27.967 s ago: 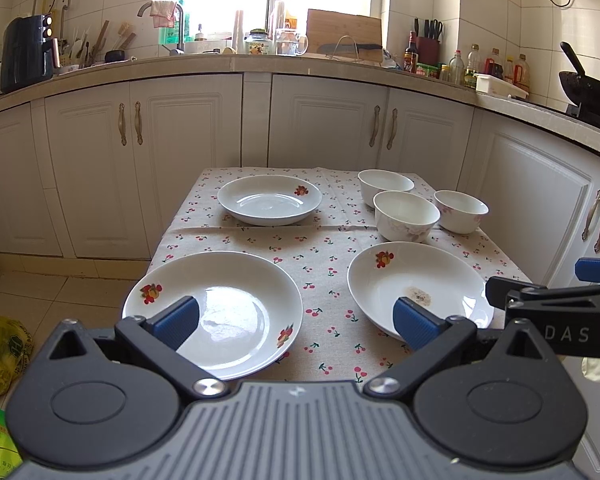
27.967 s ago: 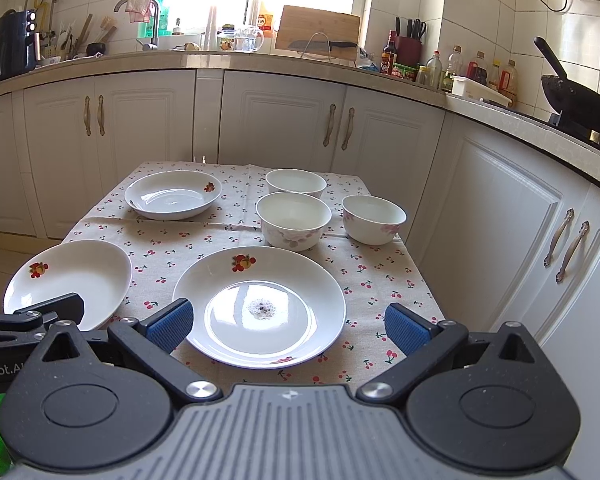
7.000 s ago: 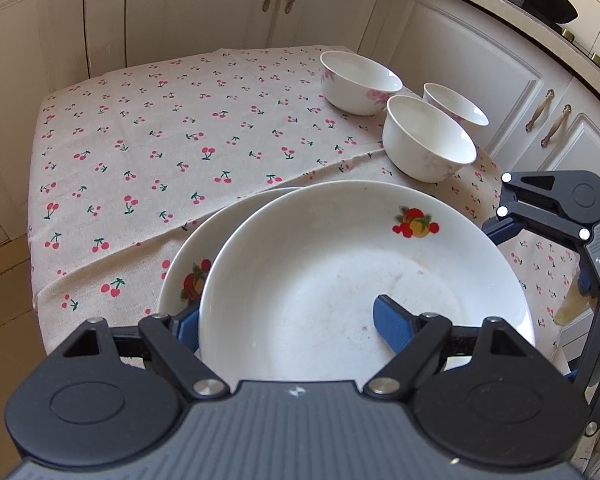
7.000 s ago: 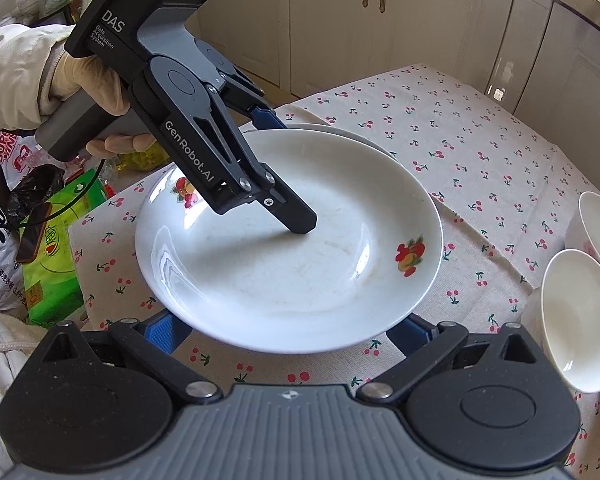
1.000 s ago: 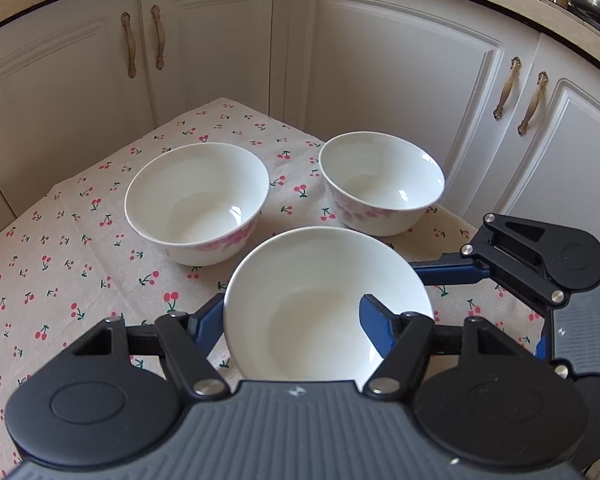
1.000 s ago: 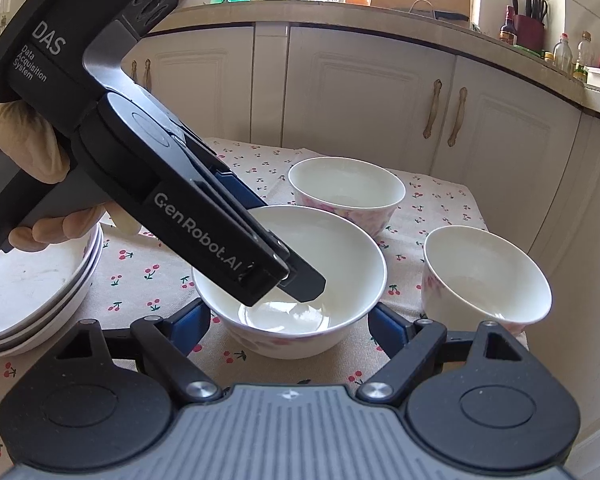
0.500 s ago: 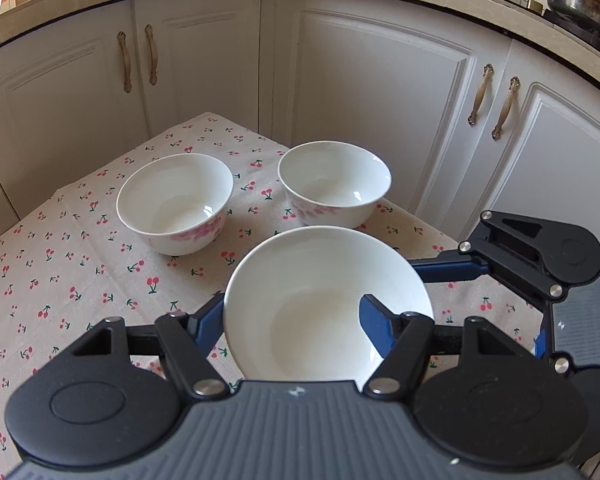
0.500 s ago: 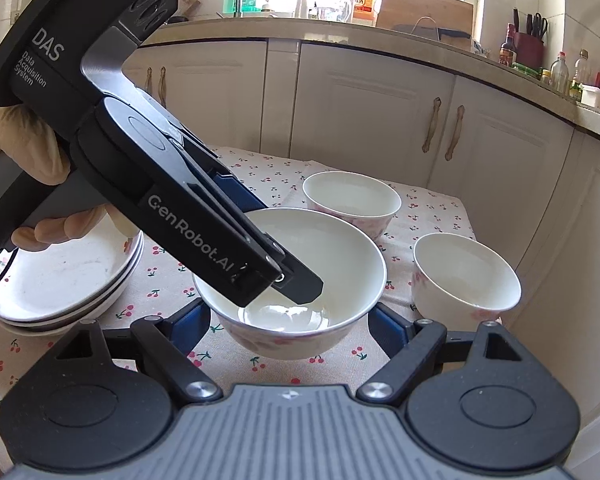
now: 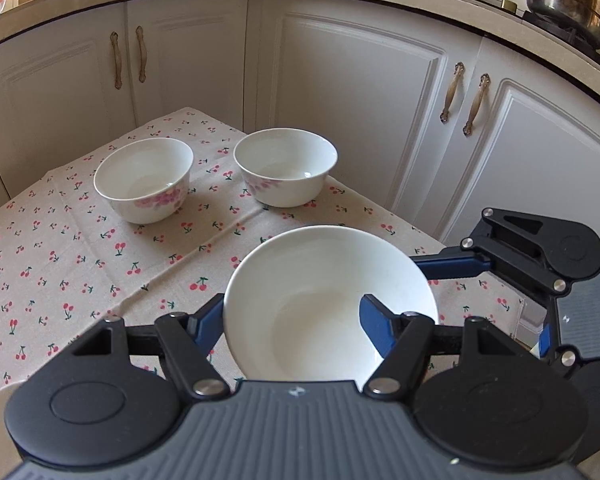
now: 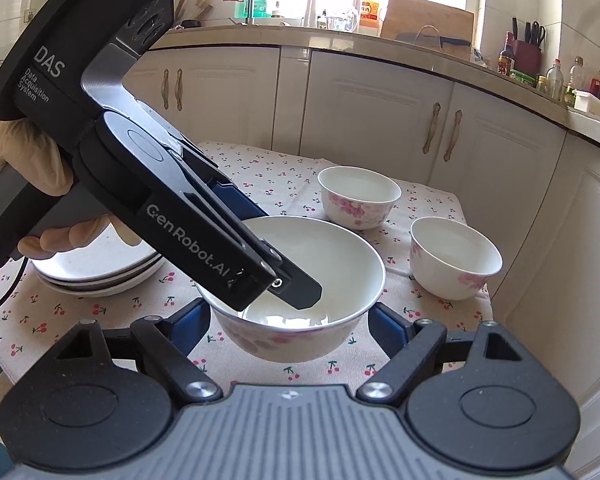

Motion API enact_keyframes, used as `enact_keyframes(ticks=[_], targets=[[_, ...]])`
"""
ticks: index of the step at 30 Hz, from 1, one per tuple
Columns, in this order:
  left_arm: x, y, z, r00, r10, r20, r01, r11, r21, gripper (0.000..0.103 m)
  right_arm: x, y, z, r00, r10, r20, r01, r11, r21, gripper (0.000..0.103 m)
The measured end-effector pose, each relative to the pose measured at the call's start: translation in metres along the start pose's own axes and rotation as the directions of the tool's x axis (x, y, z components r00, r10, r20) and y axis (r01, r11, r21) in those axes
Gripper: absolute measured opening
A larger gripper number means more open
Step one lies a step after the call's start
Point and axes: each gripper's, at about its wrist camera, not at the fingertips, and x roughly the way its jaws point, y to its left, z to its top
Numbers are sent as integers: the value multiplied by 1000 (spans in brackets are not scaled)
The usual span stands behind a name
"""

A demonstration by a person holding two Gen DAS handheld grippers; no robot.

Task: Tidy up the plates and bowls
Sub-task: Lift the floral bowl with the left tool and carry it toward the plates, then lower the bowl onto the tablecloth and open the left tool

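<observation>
Holding a white ceramic bowl with pink floral print (image 10: 296, 300) by its near-left wall: left gripper (image 10: 278, 266) has one finger inside the bowl and the blue-padded one outside, closed on the rim. From the right wrist view the bowl appears clear of the cherry-print tablecloth (image 9: 80, 264) on the table, tilted slightly toward the right camera. Right gripper (image 10: 290, 326) has its fingers spread wide on either side of the bowl's base; neither pad seems to touch, so it is open and idle.

Two matching white floral bowls (image 9: 143, 180) (image 9: 285, 166) stand upright, just beside each other, at the table's far side. Stack of white shallow plates (image 10: 96, 264) sits at the left, behind the left gripper.

Judgement: plates done; step in hand is nesting the held bowl into one of the standing bowls. To do it well:
- level the bowl before lowering; a single-wall pinch lets it swing
- centre it over the target bowl's mouth, rims parallel
- lower gently to avoid rim-on-rim contact
- release only once seated; the inner finger must exit upward without dragging the bowl.
</observation>
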Motion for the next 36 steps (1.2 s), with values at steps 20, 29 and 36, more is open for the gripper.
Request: enact_keyframes(ticks=[20,29,36], targets=[[5,-33,-18,999,-43,-19,44,999,10,70,-22,-2,-32,999,-7,-42,8,1000,27,89],[10,-33,-20,998,-45,-37,45,999,3,70,-16,-4,-39,998,2,-65,0,999,36,89],[10,-32,-20,998,-41,-46,41,999,1,70,-14,-2,-38,998,8,-68,-6,999,32,89]])
